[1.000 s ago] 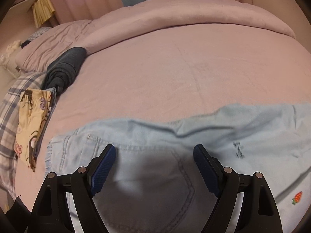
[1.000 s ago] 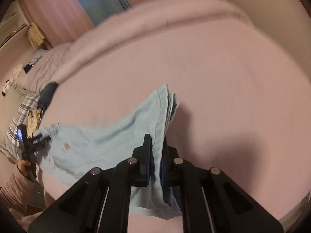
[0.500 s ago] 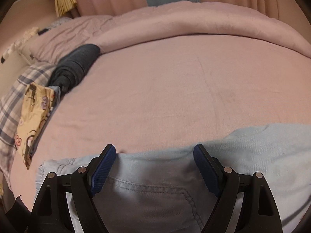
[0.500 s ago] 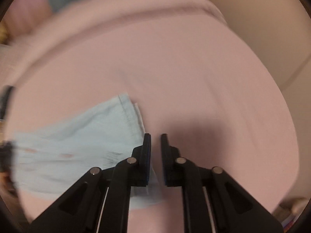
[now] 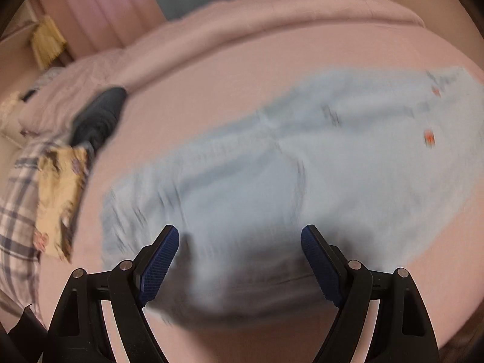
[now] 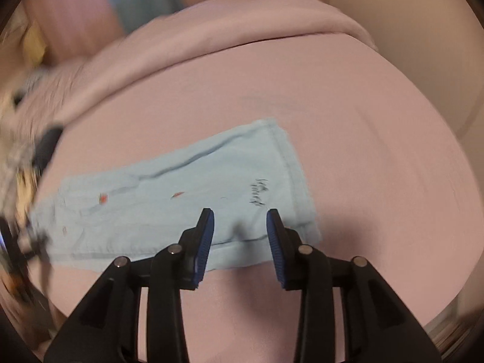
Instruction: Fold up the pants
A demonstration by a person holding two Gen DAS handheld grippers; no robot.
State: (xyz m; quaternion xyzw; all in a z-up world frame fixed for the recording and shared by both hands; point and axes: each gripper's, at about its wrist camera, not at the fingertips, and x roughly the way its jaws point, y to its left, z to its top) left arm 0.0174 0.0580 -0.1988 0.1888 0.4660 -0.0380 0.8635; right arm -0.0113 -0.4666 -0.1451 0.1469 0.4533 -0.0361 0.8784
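Light blue denim pants lie flat on the pink bed, waist at the left, legs stretched to the right; the left wrist view is blurred. My left gripper is open and empty above the waist end. In the right wrist view the pants lie flat with the leg hems at the right, bearing dark lettering and small red marks. My right gripper is open and empty just above the hem end.
A rolled dark garment, a yellow patterned cloth and a plaid cloth lie at the bed's left. A folded pink duvet runs along the far side. Bare pink sheet spreads to the right.
My right gripper has opened and let go of the leg hems; the pants now lie flat. My left gripper stayed open and pulled back, showing the whole garment.
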